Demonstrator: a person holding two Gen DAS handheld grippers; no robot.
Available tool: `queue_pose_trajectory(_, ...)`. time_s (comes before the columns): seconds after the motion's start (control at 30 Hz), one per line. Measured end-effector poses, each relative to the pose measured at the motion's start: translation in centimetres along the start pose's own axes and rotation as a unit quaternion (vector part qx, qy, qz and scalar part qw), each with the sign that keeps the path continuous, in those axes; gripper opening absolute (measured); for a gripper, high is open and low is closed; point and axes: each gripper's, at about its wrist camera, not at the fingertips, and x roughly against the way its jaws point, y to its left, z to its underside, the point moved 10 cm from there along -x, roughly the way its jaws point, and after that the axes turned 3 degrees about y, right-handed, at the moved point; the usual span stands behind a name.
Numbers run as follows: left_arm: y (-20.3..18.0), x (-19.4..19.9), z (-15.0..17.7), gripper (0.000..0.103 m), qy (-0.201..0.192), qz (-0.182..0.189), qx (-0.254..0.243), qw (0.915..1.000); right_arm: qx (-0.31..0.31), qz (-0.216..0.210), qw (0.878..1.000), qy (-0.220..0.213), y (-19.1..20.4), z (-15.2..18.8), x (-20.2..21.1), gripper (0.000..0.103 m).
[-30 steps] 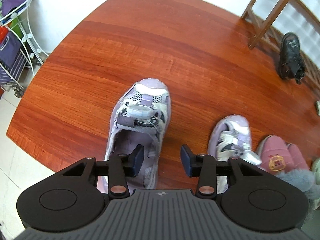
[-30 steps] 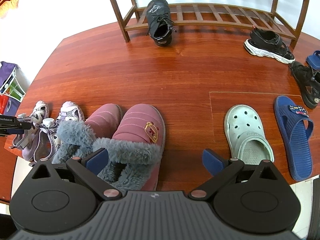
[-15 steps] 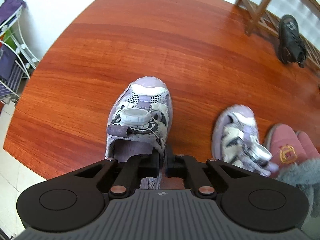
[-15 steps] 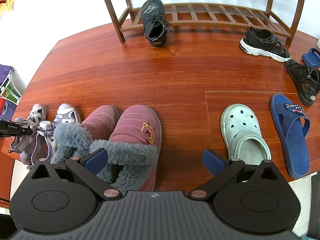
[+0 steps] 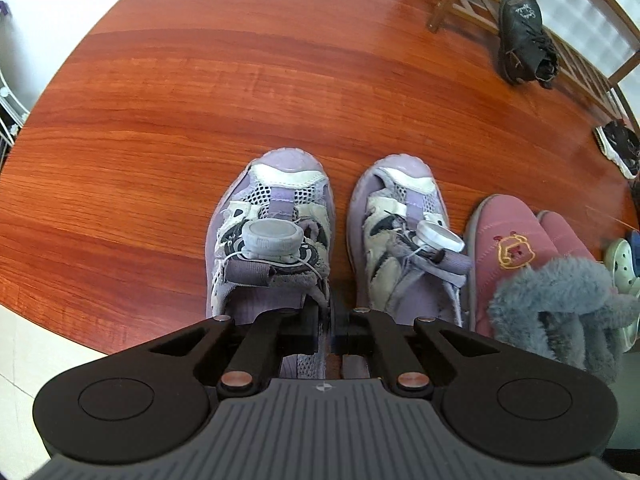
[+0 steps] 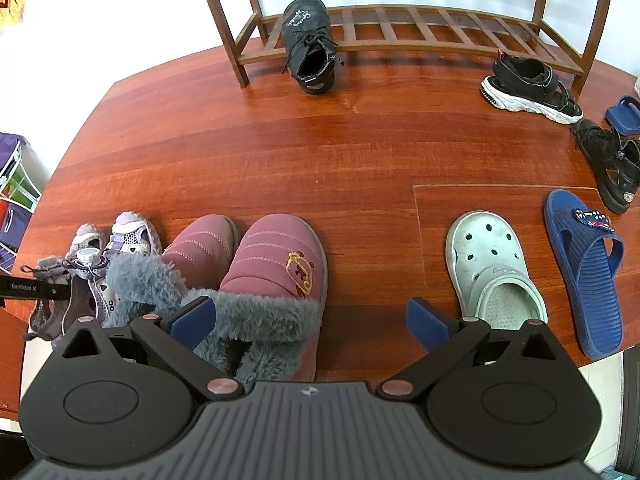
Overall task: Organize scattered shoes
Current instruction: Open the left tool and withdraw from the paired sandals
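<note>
Wood floor (image 5: 280,80) – left gripper (image 5: 330,328) clenched on purple sneaker's (image 5: 272,236) thin collar, may slip and knock its mate (image 5: 404,232); right gripper (image 6: 312,316) spread wide, idle.

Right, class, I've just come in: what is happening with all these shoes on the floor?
A person is tidying shoes with two handheld grippers. The left gripper is shut on the collar of a purple sneaker, set beside its mate. The right gripper hangs open above the pink fur-lined slippers. A black boot leans on the wooden rack.
</note>
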Motion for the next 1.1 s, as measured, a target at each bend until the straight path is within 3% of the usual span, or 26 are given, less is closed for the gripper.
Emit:
queue_pose_trajectory(0.03, 0.0, 0.3, -0.3, 0.016, -0.004, -0.007, -0.002, 1.0, 0.0, 0.0, 1.0, -0.001, 0.0, -0.1, 0.0, 0.102)
queue_pose_trajectory(0.1, 0.1, 1.0, -0.8, 0.041, -0.012, -0.02, -0.006, 0.9997, -0.001, 0.001, 1.0, -0.003, 0.0, -0.3, 0.1, 0.102)
queue_pose_trajectory(0.2, 0.0, 1.8, -1.3, 0.056, -0.017, -0.022, -0.011, 0.9996, -0.003, 0.004, 1.0, -0.006, -0.2, -0.6, 0.2, 0.102)
queue_pose_trajectory(0.47, -0.8, 3.2, -1.5, 0.073, -0.017, -0.009, -0.012, 0.9997, -0.001, 0.014, 1.0, -0.018, -0.6, -2.2, 0.6, 0.102)
queue_pose_trajectory(0.67, -0.6, 4.4, -0.9, 0.086, -0.023, -0.012, 0.003, 0.9997, 0.021, 0.017, 0.999, -0.034, -0.7, -5.6, 0.8, 0.102)
queue_pose_trajectory(1.1, -1.5, 8.0, 0.8, 0.089, -0.063, -0.024, 0.101, 0.9926, 0.107, 0.003, 0.992, -0.072, 0.6, -17.6, -2.1, 0.102)
